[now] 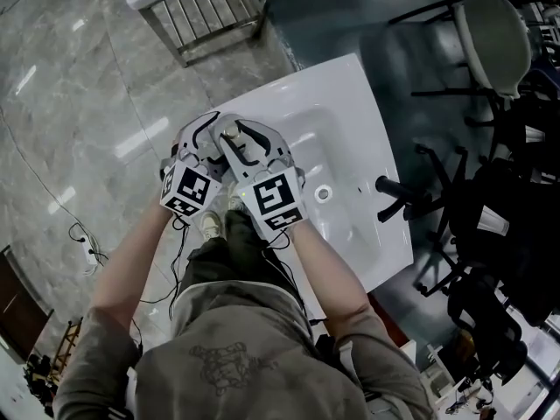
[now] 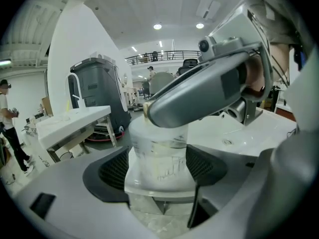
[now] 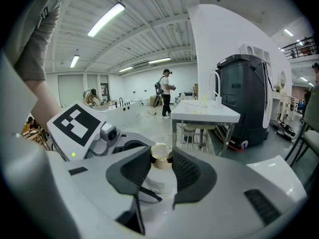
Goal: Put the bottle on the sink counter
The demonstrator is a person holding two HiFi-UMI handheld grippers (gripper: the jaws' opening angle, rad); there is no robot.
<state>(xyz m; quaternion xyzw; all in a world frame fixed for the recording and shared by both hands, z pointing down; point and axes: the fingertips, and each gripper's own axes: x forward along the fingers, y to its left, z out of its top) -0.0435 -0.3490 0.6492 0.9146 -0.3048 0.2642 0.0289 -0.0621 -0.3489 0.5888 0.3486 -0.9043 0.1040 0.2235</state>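
A translucent bottle (image 2: 158, 158) with a gold cap (image 3: 161, 153) is held upright between both grippers over the left rim of the white sink counter (image 1: 350, 121). My left gripper (image 2: 158, 169) is shut on the bottle's body, with a pad pressing on each side. My right gripper (image 3: 161, 161) is shut on the gold cap, and the pale bottle body (image 3: 158, 185) shows below its pads. In the head view the two grippers, left (image 1: 203, 136) and right (image 1: 254, 145), meet around the cap (image 1: 230, 134). The bottle's base is hidden.
The sink basin has a drain (image 1: 323, 193) and a black faucet (image 1: 398, 191) at its right side. Black chairs and gear (image 1: 499, 199) crowd the right. Another sink on a metal stand (image 1: 206, 7) is farther off, with a grey machine (image 3: 244, 98) behind it. People stand in the background.
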